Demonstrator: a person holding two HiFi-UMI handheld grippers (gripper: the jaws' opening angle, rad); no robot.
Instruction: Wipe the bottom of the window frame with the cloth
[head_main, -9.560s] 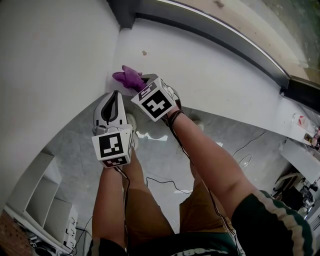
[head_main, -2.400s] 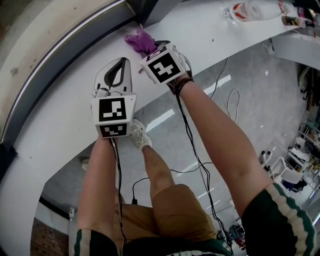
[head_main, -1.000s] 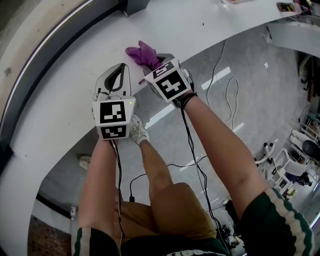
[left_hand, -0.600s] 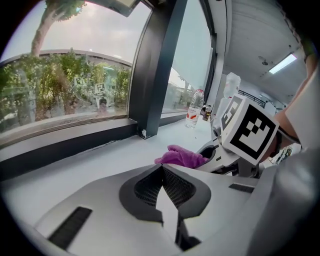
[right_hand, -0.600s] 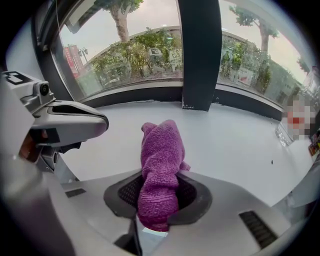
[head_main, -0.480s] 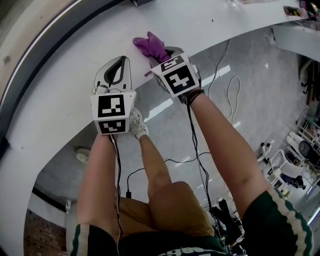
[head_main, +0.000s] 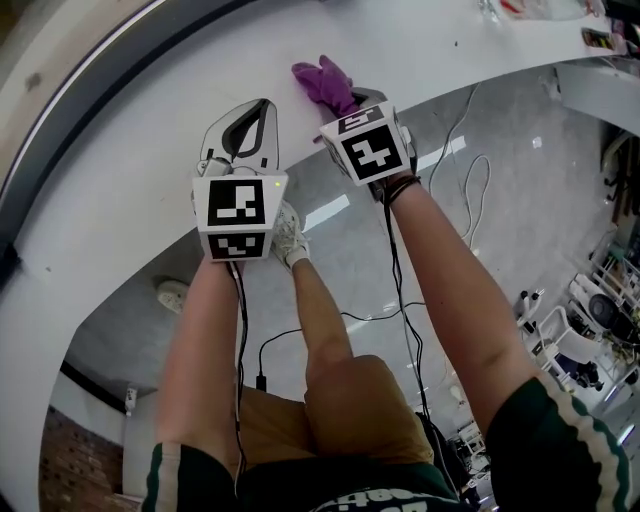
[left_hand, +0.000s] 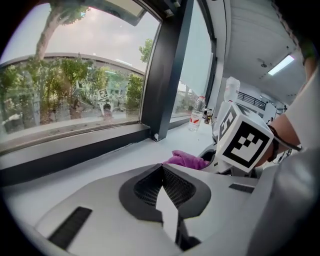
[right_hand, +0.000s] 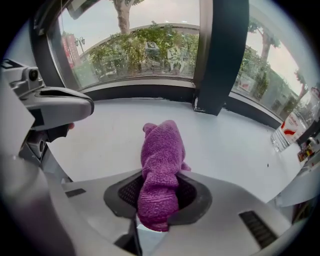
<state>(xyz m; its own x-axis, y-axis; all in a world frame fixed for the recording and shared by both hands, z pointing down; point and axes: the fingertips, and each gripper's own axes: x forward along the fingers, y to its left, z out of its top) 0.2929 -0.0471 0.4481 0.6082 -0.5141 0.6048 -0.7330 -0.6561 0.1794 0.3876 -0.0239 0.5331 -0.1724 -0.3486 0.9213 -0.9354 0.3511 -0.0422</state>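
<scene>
Right gripper view shows my right gripper (right_hand: 159, 192) clamped tight on the purple cloth (right_hand: 161, 160). The cloth's free end reaches forward onto the white sill (right_hand: 100, 135), short of the dark frame (right_hand: 145, 92) at the far edge and left of the upright post (right_hand: 220, 55). My left gripper (left_hand: 161, 170) has its jaws pressed together with nothing between them, and sits over the sill just left of the right one.

White sill under a wide window; daylight outside.
Head view: the white sill (head_main: 120, 200) sweeps from 8 to 1 o'clock; glossy grey floor (head_main: 500, 180) at 3, cables (head_main: 345, 318) trailing over it; right gripper view: dark window frame (right_hand: 222, 55) at 1, green trees (right_hand: 140, 45) at 12; left gripper view: ceiling light (left_hand: 282, 65) at 2.
</scene>
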